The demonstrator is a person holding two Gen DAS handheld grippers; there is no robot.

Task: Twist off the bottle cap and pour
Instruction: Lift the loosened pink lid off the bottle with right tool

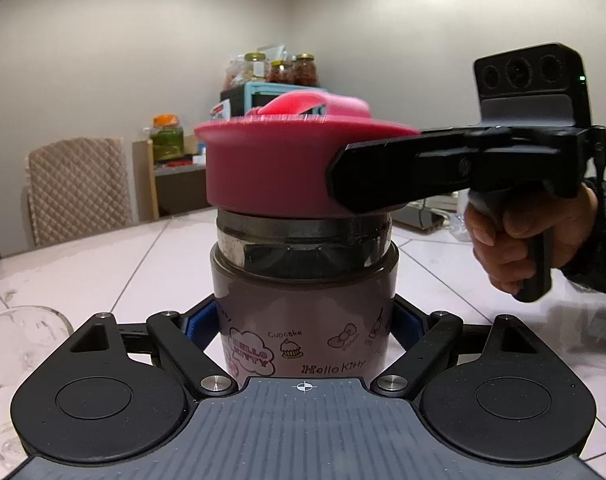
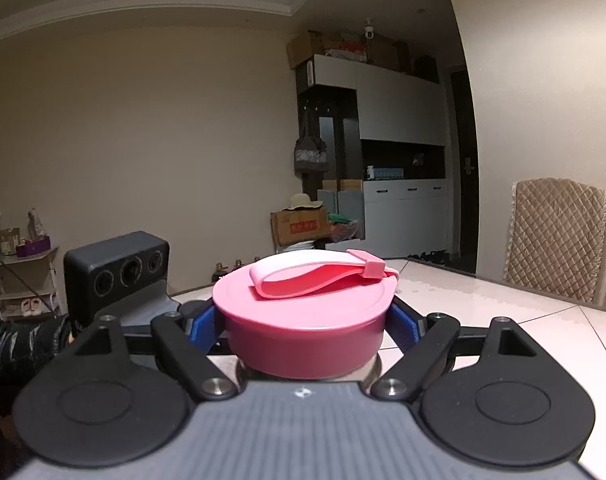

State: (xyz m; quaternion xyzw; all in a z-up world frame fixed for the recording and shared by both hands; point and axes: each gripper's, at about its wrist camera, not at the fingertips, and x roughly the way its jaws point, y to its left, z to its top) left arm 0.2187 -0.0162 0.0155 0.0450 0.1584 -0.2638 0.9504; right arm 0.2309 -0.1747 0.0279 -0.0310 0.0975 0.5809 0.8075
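Observation:
A Hello Kitty bottle with a grey-pink body and a steel neck stands upright on the white tiled table. My left gripper is shut on the bottle's body, blue pads on both sides. A wide pink cap with a pink strap sits on the neck, slightly blurred. My right gripper is shut on the pink cap, blue pads against its sides. In the left wrist view the right gripper's black finger reaches in from the right onto the cap. The bottle's contents are hidden.
A clear glass stands on the table at the left, by the left gripper. A quilted chair stands beyond the far table edge; another chair is at the right. Shelves with jars stand against the wall.

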